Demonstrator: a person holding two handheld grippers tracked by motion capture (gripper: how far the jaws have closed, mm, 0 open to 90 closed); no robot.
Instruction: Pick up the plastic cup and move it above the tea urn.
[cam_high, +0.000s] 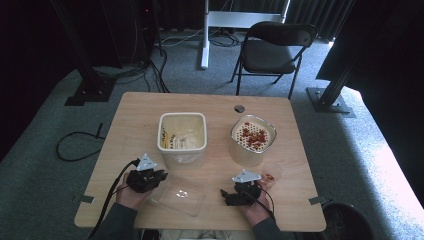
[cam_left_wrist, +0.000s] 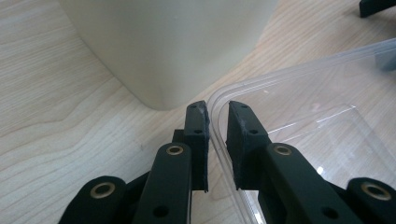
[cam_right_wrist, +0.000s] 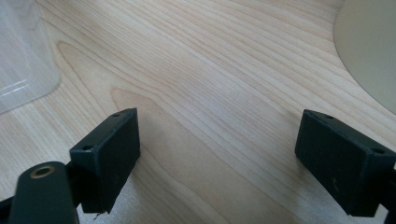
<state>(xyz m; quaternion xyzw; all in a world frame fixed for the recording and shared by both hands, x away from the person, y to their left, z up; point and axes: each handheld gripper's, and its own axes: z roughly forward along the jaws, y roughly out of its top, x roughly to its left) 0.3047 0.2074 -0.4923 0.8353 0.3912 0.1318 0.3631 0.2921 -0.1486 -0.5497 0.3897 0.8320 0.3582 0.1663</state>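
Observation:
A clear plastic lid (cam_high: 178, 195) lies flat near the table's front edge, between my two grippers. My left gripper (cam_high: 155, 176) is at the lid's left edge. In the left gripper view its jaws (cam_left_wrist: 215, 109) are closed down on the lid's rim (cam_left_wrist: 303, 116), which passes between the pads. A square cream container (cam_high: 182, 137) stands just beyond, close to the jaw tips (cam_left_wrist: 173, 46). My right gripper (cam_high: 229, 195) rests right of the lid. Its jaws (cam_right_wrist: 217, 135) stand wide apart over bare wood, with nothing between them.
A rounded cream container (cam_high: 252, 139) with red bits on a perforated insert stands at the right middle; its wall shows at the edge (cam_right_wrist: 369, 51). A small clear piece with red bits (cam_high: 270, 176) lies by the right hand. A folding chair (cam_high: 272, 47) stands beyond the table (cam_high: 135, 115).

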